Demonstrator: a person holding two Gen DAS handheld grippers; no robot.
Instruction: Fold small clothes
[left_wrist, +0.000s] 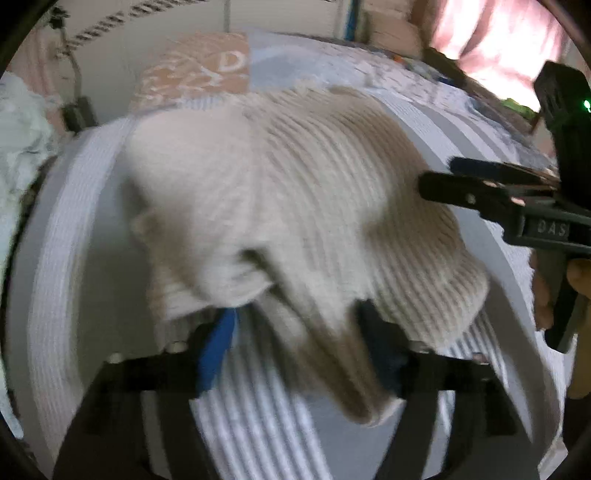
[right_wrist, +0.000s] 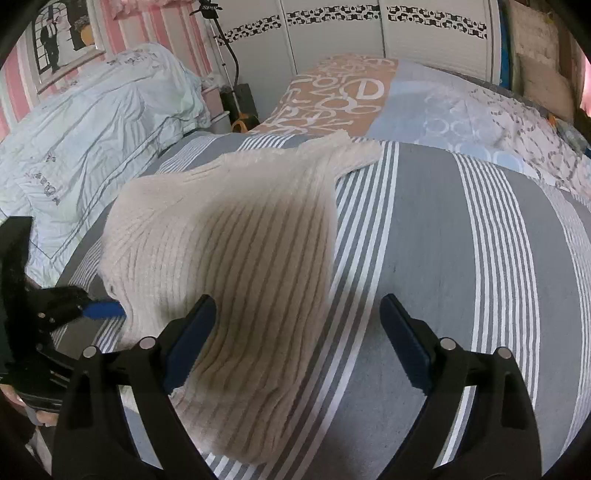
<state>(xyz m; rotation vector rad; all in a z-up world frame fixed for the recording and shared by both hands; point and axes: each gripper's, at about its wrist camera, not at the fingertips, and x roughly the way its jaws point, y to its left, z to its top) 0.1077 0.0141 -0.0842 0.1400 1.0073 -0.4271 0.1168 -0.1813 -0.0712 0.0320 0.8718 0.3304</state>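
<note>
Cream ribbed knit garment (right_wrist: 229, 236) lies on the striped bedsheet (right_wrist: 436, 236), one piece only. Looks soft, light, floppy, stretchy; best taken at an edge or corner. Left gripper (right_wrist: 103, 309) seems clamped on its left edge, though that view is blurred. Right gripper (right_wrist: 297, 347) hangs over the near hem, jaws apart, empty. Two grippers, one garment.
</note>
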